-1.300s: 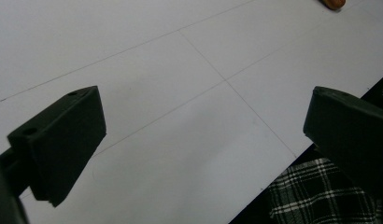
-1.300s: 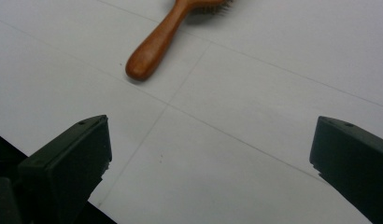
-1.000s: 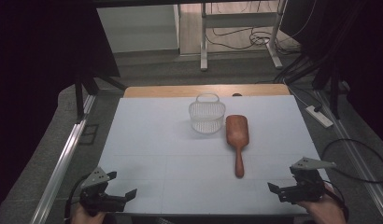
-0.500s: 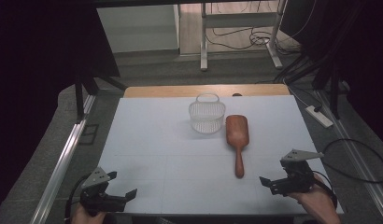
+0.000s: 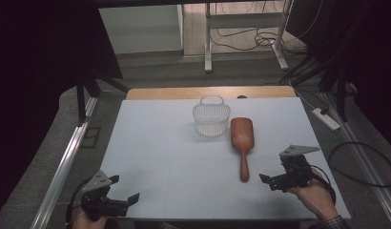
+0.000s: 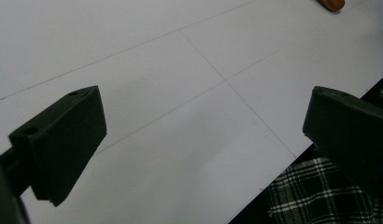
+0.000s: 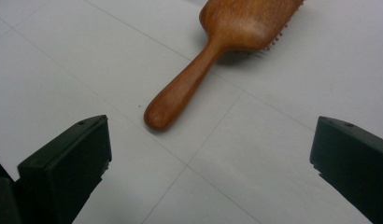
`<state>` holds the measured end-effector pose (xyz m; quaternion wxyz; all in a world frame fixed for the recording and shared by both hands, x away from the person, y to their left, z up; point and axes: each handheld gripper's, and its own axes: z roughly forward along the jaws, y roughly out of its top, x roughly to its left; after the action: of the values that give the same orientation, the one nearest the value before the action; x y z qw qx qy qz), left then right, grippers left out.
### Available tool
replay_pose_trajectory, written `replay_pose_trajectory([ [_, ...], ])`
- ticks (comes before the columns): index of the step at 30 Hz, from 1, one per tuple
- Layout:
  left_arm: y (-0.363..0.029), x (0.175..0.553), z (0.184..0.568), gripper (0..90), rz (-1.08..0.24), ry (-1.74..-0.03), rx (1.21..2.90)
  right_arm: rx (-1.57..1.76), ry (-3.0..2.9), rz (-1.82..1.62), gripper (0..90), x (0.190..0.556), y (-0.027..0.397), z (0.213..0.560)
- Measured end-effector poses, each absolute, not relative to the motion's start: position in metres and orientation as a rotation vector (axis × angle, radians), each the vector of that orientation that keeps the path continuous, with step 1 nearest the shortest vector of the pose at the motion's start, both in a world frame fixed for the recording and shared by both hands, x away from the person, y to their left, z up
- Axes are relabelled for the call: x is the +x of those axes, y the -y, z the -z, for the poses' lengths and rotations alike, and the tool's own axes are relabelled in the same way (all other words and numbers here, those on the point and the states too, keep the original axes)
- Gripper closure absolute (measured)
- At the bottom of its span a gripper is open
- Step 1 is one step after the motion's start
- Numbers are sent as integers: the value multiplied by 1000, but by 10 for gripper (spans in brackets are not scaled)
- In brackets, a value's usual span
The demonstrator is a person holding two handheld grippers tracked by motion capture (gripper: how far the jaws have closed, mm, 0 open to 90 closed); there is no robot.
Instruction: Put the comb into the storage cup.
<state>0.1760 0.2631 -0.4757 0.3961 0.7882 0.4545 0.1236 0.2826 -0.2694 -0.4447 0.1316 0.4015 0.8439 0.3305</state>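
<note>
Two grippers: both down at the near edge of the table, nothing in either.
High view, brush: a wooden hairbrush [image 5: 242,143] lies flat right of centre on the white table [image 5: 150,143], broad reddish-brown head pointing away, slim handle running toward the person.
High view, basket: a white mesh basket [image 5: 211,117] stands just left of the brush head, very close; whether they touch I cannot tell.
High view, left gripper: the left gripper [image 5: 119,191] sits at the near left corner, jaws spread, well apart from the brush.
High view, right gripper: the right gripper [image 5: 269,182] is held in the right hand [image 5: 315,195], near the handle's end, just to its right, jaws parted.
Left gripper view: jaws wide apart over bare table; the handle's tip [image 6: 330,4] peeks in at the top edge, and plaid cloth [image 6: 315,196] shows past the table's rim.
Right gripper view: jaws wide apart, the rounded handle end [image 7: 161,109] ahead between them, bristles showing under the head.
Change: the right gripper has come forward and leftward toward the handle since a second ago; left gripper, brush and basket have stayed put.
</note>
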Motion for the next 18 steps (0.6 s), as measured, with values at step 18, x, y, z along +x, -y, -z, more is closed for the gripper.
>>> replay_pose_trajectory([
  [18, -263, 176, 476, 4, -309, -1149, 1998, 1134, -2473, -924, 0, 314, 250, 441],
])
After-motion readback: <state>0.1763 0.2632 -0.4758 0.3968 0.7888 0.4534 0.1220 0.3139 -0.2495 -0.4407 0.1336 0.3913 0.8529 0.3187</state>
